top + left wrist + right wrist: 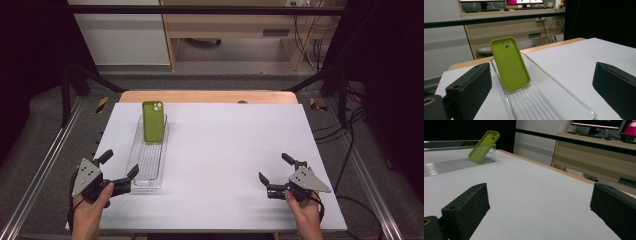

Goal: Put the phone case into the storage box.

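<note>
A green phone case (153,121) leans upright against the far end of a long clear plastic tray (145,170) on the left half of the white table. The left gripper view has the case (509,63) tilted back in the tray (554,100), camera cut-out at the top. My left gripper (120,164) is open beside the tray's near end, nothing between its jaws. At the near right my right gripper (275,169) stands open and empty over bare table. In the right gripper view the case (483,146) and tray (449,163) lie far off to the left.
The white table top (225,150) has a wooden strip along its far edge. Metal frame rails run along both sides. Beyond the table are a wooden bench, cables and monitors.
</note>
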